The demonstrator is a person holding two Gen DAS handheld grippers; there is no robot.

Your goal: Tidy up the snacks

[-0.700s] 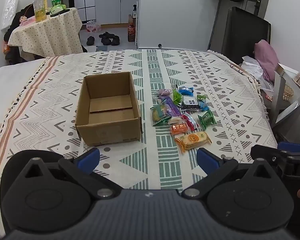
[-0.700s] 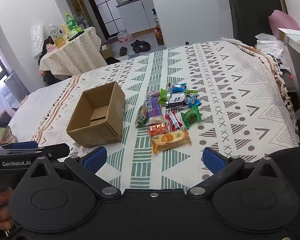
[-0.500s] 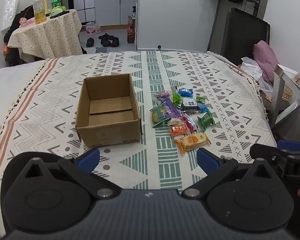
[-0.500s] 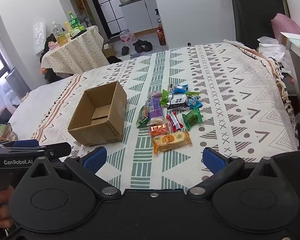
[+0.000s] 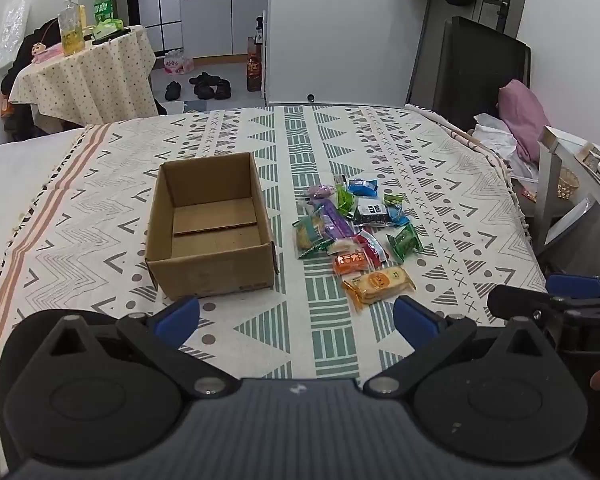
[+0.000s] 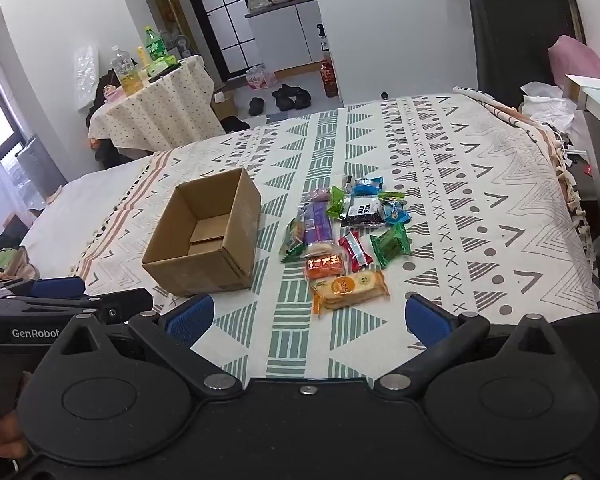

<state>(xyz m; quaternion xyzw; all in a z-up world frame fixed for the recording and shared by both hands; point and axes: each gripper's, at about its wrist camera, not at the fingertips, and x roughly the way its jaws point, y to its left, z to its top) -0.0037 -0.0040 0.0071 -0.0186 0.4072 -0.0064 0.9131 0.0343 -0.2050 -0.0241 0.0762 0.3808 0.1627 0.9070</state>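
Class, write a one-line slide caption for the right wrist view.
Open right gripper faces an empty cardboard box and a pile of wrapped snacks on a patterned cloth.

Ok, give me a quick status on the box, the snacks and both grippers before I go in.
cardboard box: open on top, empty, upright on the bedspread.
snack pile: loose on the bedspread beside the box, none inside it.
yellow biscuit pack: flat, nearest the grippers.
left gripper: fingers wide open, holding nothing.
right gripper: fingers wide open, holding nothing.

left black plastic gripper (image 5: 296, 318): blue pads, round side discs, silver screws. right black gripper (image 6: 306, 318): same build; "genrobot" lettering.
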